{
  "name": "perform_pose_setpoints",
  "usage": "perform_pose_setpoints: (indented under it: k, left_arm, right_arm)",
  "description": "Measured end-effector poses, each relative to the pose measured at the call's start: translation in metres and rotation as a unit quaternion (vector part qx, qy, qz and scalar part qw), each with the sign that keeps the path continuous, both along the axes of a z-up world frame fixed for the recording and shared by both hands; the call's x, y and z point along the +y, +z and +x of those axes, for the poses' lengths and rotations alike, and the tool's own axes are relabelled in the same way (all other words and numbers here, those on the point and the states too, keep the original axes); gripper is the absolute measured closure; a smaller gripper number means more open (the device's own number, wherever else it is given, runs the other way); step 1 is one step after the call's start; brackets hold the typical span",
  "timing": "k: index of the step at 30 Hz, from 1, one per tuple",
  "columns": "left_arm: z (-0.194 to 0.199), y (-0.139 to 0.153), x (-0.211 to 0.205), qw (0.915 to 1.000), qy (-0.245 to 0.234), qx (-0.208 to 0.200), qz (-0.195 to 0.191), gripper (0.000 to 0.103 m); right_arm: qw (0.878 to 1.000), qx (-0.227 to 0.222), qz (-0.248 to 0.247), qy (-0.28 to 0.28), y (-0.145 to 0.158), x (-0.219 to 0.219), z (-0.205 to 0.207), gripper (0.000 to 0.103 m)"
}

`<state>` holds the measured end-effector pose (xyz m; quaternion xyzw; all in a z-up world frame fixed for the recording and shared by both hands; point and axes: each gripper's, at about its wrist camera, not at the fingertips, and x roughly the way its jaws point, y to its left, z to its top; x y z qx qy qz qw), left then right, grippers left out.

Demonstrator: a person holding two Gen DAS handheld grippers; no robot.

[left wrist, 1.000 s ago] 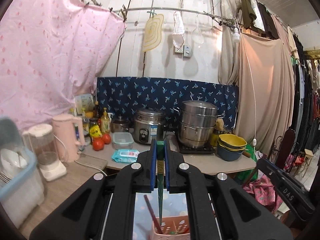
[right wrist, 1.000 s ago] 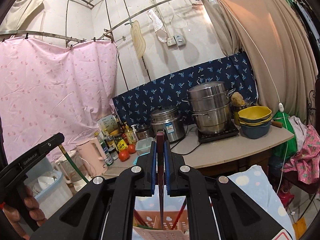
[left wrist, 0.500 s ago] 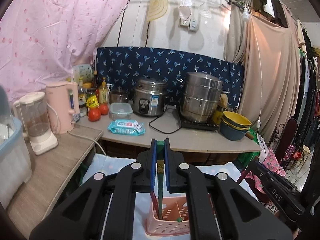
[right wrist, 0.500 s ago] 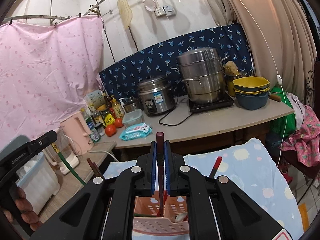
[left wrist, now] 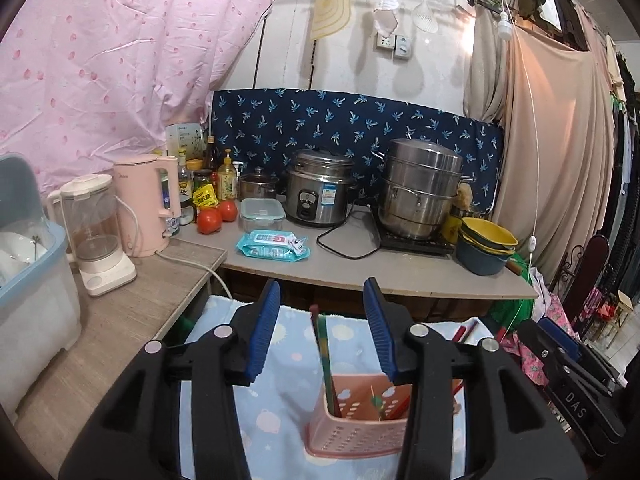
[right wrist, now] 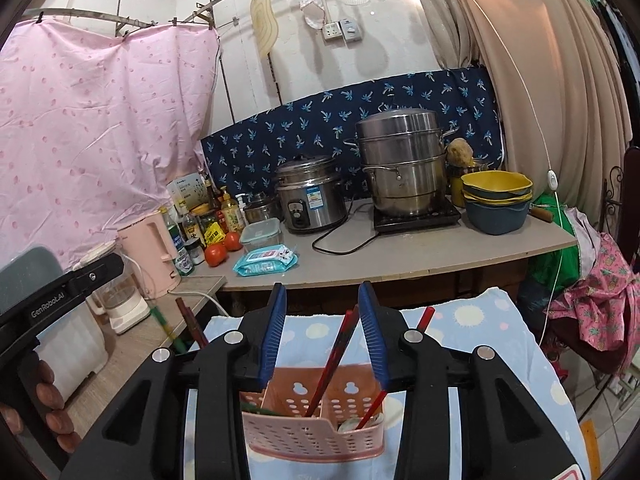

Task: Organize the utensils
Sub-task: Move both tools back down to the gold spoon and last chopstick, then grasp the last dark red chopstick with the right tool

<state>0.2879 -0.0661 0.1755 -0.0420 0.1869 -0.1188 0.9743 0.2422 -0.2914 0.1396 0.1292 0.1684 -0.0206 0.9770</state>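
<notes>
Both claws are spread wide above the pink utensil caddy (right wrist: 312,428), left claw (left wrist: 322,332) and right claw (right wrist: 322,328) holding nothing. A green chopstick (left wrist: 326,364) and red chopsticks (right wrist: 332,364) stand upright inside the caddy.

I count one pink perforated plastic caddy (right wrist: 316,428) with three red chopsticks (right wrist: 332,364) and one green chopstick (left wrist: 326,360) standing in it. On the table (right wrist: 400,256) I see two red tomatoes (right wrist: 216,254), one steel rice cooker (right wrist: 310,200), one stacked steel steamer pot (right wrist: 402,162) and one pink electric kettle (right wrist: 150,250).
</notes>
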Motion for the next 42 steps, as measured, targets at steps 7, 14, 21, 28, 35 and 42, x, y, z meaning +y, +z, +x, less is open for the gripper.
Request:
perform_pose_setpoints:
  k: [7, 14, 21, 28, 35, 42]
  left_arm:
    - [-0.026, -0.014, 0.009, 0.9998, -0.006, 0.015, 0.007, 0.062]
    - [-0.060, -0.050, 0.019, 0.9984, -0.011, 0.051, 0.022, 0.062]
    - [-0.094, -0.101, 0.032, 0.9939, -0.016, 0.104, 0.032, 0.062]
    - [-0.131, -0.154, 0.033, 0.9868, -0.023, 0.154, 0.045, 0.062]
    - [-0.161, -0.193, 0.029, 0.9792, -0.031, 0.194, 0.052, 0.062]
    - [-0.177, -0.218, 0.028, 0.9722, -0.034, 0.227, 0.047, 0.062]
  right_arm:
    - [1.000, 0.010, -0.001, 0.007, -0.011, 0.007, -0.027, 0.066]
    - [0.999, 0.039, -0.001, 0.014, -0.043, 0.015, -0.071, 0.066]
    - [0.995, 0.098, 0.004, 0.030, -0.091, 0.028, -0.117, 0.066]
    - [0.986, 0.159, 0.019, 0.041, -0.141, 0.045, -0.161, 0.066]
    - [0.979, 0.197, 0.006, 0.048, -0.177, 0.070, -0.194, 0.069]
    - [0.972, 0.227, 0.002, 0.069, -0.205, 0.092, -0.210, 0.084]
